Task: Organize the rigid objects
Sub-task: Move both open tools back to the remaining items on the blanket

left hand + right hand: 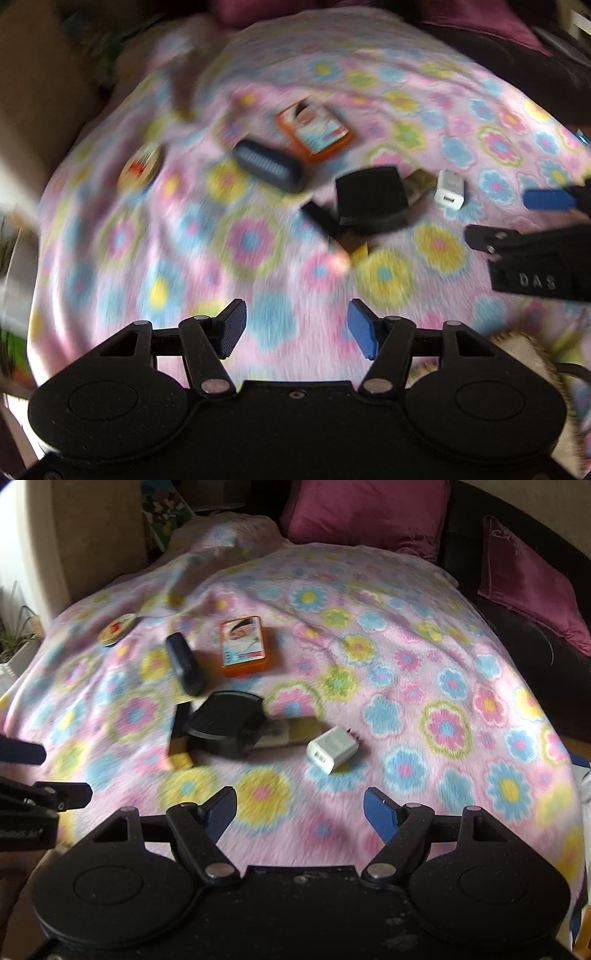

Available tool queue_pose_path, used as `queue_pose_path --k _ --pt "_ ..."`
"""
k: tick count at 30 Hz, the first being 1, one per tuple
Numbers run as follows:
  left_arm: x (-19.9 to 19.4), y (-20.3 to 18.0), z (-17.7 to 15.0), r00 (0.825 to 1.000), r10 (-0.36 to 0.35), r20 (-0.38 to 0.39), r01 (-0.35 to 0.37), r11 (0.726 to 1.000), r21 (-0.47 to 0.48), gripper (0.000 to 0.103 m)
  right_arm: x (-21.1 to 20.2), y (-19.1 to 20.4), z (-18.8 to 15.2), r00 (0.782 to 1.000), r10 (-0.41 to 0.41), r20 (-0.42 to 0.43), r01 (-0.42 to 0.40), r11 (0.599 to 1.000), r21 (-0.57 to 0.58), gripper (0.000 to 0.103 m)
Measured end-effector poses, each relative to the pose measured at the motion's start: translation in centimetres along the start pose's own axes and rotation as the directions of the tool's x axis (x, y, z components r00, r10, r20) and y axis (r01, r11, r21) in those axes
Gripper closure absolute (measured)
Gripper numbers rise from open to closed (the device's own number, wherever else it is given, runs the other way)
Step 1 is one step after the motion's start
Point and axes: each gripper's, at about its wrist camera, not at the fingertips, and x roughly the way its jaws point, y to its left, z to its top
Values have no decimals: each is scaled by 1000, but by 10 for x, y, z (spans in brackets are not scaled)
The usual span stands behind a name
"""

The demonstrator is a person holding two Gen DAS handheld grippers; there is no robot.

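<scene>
On a pink flowered blanket [406,646] lie an orange tin [243,646], a dark oblong case [184,664], a black fan-shaped box [225,723], a flat black-and-gold piece [179,734], a greenish packet [295,733], a white plug charger [332,749] and a round yellow badge [117,629]. The left wrist view, blurred, shows the same tin [314,129], case [269,166], box [369,201] and charger [450,190]. My left gripper [297,328] and my right gripper [299,812] both hover open and empty short of the objects.
Purple cushions [369,513] and a dark sofa [535,638] lie behind the blanket. A beige wall or cabinet [96,535] stands at the left, a potted plant [14,635] beside it. Each gripper shows at the edge of the other's view.
</scene>
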Motion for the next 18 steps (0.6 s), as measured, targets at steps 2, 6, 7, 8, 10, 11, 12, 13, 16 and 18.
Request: queue_pose_path --k 2,6,7,8,10,11,12,13,16,18 --pt "14 -3 6 999 -13 36 10 997 78 45 17 -4 6 1000 11 5 -11 1000 -12 28" --pt "39 -13 11 994 -68 85 48 975 218 38 45 -11 13 999 30 11 -29 999 -34 28" --pt "43 -16 10 991 -91 93 65 965 253 38 50 -13 15 999 39 9 -38 999 -31 28" --pt "46 -17 8 988 -120 96 89 956 278 37 54 -16 17 999 51 10 -51 998 -27 28" --pt "51 -18 8 981 -179 81 147 942 302 32 58 -20 19 996 84 18 -84 996 -2 28" --pt "54 -18 8 978 -198 72 166 936 309 30 59 -22 19 995 95 19 -96 995 9 27" --pt "58 -17 9 977 -203 67 173 935 311 29 61 -22 19 995 97 17 -97 995 14 27" --pt "61 -16 11 978 -197 66 168 938 304 29 64 -21 18 996 89 13 -89 996 13 27" --pt "71 -5 18 976 -212 54 192 949 249 29 73 -21 18 996 84 -2 -84 996 22 27" --pt "74 4 22 973 -224 56 206 953 224 28 76 -22 18 996 93 -9 -92 995 37 27"
